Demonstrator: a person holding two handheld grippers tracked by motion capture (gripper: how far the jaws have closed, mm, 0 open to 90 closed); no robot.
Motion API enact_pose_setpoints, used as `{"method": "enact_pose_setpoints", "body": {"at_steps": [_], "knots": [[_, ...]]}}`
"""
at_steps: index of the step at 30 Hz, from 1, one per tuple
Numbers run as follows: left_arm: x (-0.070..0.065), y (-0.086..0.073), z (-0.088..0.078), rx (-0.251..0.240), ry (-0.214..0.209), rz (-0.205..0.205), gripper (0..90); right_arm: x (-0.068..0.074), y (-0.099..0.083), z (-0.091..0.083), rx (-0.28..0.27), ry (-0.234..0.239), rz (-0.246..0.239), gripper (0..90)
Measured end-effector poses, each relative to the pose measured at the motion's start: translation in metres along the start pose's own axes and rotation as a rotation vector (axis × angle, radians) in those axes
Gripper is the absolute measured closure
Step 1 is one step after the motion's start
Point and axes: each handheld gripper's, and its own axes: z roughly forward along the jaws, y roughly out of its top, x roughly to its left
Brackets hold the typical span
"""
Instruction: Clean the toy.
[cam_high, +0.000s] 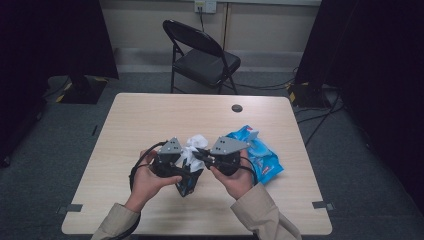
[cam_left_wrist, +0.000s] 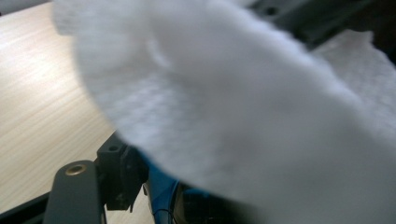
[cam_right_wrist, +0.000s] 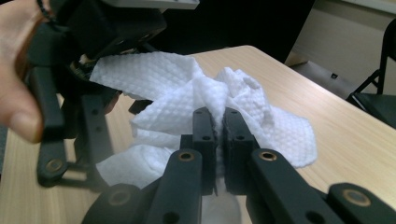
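High view: a wooden table (cam_high: 150, 115) carries a blue packet (cam_high: 262, 155) at the right. Above the near middle, the left gripper (cam_high: 187, 167) clasps a small dark blue pack (cam_high: 186, 186) with a white tissue (cam_high: 194, 147) sticking out of its top. Right gripper (cam_right_wrist: 216, 128) is clenched on that tissue, pinching a fold between its pads.

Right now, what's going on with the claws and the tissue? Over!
Right claw shut on tissue. Left claw gripping small blue pack under it. Bigger blue pack lies beside, not blocking.
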Motion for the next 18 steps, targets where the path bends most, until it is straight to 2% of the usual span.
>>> {"method": "enact_pose_setpoints", "body": {"at_steps": [7,8,13,18], "knots": [[-0.002,0.001,0.001,-0.003,-0.017,-0.002,26.1,-0.009,0.002,0.008,0.017,0.007,0.027,85.8],[-0.002,0.001,0.002,0.001,-0.014,0.006,26.2,-0.012,0.002,0.010,0.029,0.018,0.042,85.8],[-0.005,0.002,0.003,0.003,-0.029,0.009,26.2,-0.018,0.002,0.017,0.063,0.018,0.053,85.8],[-0.005,0.002,0.002,0.003,-0.025,0.022,26.1,-0.022,0.001,0.021,0.060,0.032,0.093,85.8]]}}
